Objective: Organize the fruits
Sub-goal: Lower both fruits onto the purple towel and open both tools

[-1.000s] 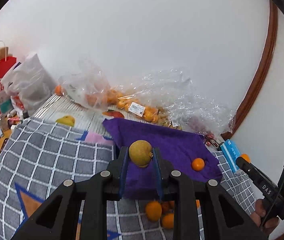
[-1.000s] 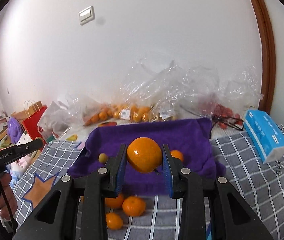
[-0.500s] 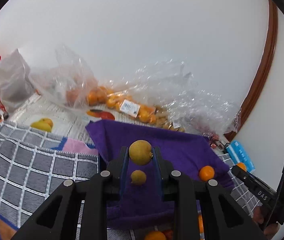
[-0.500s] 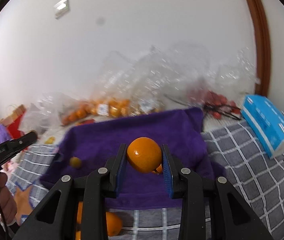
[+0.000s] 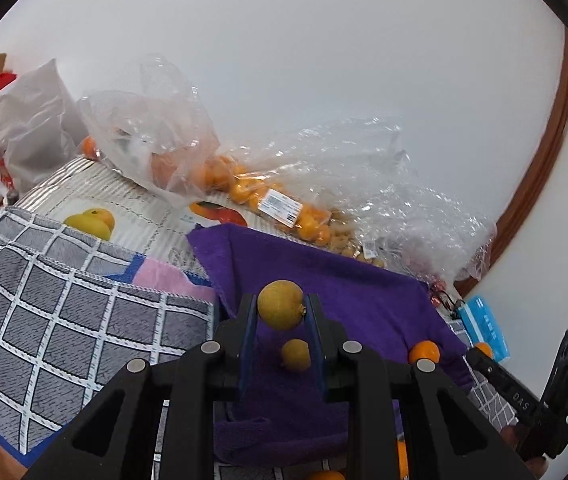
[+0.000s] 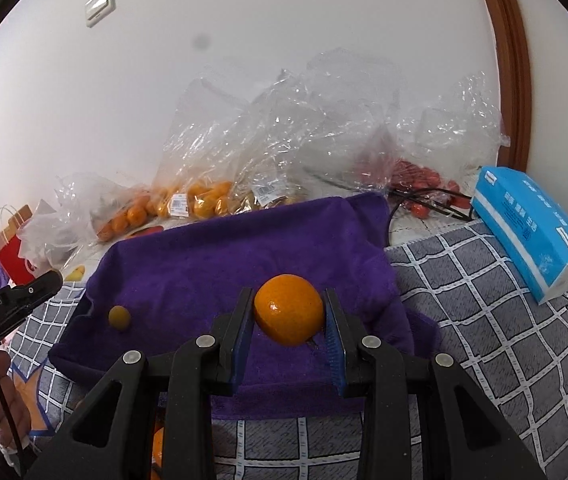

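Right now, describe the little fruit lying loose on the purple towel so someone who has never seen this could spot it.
Find the purple towel spread over the grey checked cloth. Near its left edge in the right wrist view lies one small yellow-brown fruit, alone on the fabric. It is duller and much smaller than the bright orange between the right gripper's fingers.

The left gripper is clamping a yellow-brown fruit between its blue pads above the purple towel. A smaller yellow fruit and an orange are lying on that towel, while the right gripper is showing at the lower right edge.
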`<act>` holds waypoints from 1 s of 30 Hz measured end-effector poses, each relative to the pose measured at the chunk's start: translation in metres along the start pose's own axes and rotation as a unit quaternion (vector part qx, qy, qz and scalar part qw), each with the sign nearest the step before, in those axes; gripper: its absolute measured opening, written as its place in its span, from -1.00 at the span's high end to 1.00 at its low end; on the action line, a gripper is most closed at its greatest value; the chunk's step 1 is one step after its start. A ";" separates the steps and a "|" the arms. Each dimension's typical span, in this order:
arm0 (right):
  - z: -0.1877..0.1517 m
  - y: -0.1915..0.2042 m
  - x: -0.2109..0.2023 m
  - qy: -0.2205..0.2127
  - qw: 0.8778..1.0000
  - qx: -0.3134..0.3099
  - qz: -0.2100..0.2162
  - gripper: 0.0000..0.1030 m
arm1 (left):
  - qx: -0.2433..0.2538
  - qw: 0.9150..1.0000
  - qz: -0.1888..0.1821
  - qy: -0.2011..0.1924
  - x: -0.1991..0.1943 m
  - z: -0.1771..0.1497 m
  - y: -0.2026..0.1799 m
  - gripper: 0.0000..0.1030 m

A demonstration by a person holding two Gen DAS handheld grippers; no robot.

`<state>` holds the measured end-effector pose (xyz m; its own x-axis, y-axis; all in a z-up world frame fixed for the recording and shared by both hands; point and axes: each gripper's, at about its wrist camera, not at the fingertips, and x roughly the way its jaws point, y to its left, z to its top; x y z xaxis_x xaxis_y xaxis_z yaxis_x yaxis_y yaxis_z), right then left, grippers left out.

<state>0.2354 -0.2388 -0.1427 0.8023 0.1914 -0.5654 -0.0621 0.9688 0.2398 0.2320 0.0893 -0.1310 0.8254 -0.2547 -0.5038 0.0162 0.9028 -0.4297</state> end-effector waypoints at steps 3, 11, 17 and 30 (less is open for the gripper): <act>-0.002 -0.003 0.007 0.012 1.000 0.004 -0.005 0.35 | -0.011 1.000 -0.002 0.009 0.004 0.001 0.005 0.56; -0.012 0.000 0.026 0.050 0.999 0.008 0.006 0.35 | 0.002 0.999 0.002 0.039 0.017 -0.012 -0.004 0.56; -0.015 0.006 0.033 0.062 0.998 0.000 -0.003 0.35 | 0.022 0.998 0.007 0.064 0.028 -0.023 -0.015 0.56; -0.018 0.007 0.034 0.060 0.998 -0.009 -0.022 0.35 | 0.040 0.993 0.038 0.100 0.038 -0.031 -0.020 0.56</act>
<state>0.2517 -0.2225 -0.1747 0.7281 0.1644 -0.6655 -0.0401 0.9794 0.1980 0.2457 0.0505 -0.1652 0.6969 -0.2414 -0.6754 0.0094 0.9447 -0.3279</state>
